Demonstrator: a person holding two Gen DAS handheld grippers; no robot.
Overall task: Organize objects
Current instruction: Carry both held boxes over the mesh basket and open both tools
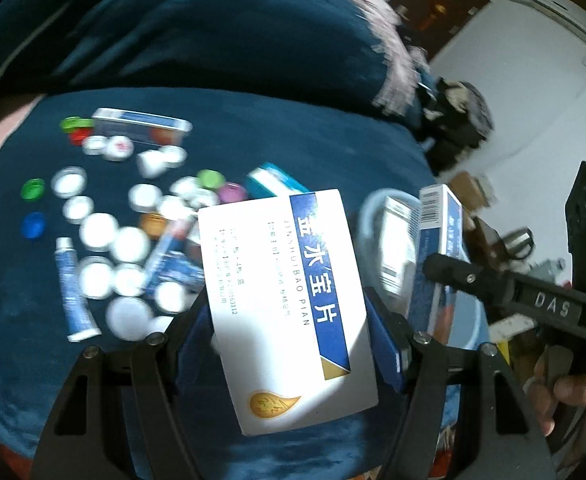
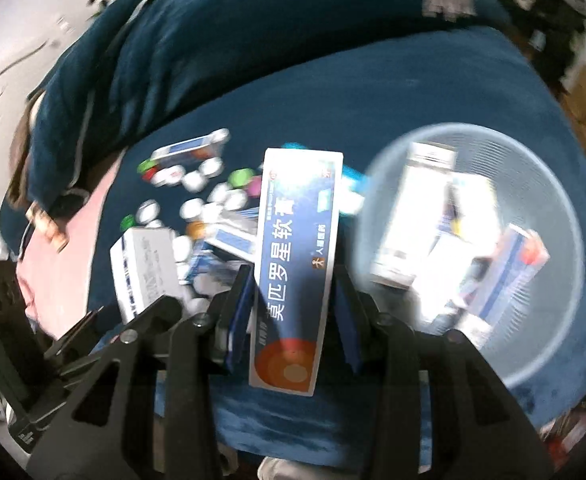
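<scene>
Right wrist view: right tool (image 2: 293, 300) clamped on a blue box (image 2: 293, 264); basket (image 2: 533, 360) already holds several boxes. Left tool (image 1: 289, 332) clamped on a white box (image 1: 281, 300). Caps (image 1: 101, 232) and tube (image 1: 73, 288) remain unsorted.

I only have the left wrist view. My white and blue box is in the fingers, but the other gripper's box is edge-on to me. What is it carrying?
Observer: The right gripper is shut on a long narrow blue cardboard box with an orange-red circle at its near end.
Operator: I see only part of the basket. Where is it from there?
Observer: The round translucent pale plastic basket lies just right of that box, its rim nearly all in view.
Operator: Anything inside?
Observer: Yes, several white and blue medicine boxes already lie in it, though they are blurred.
</scene>
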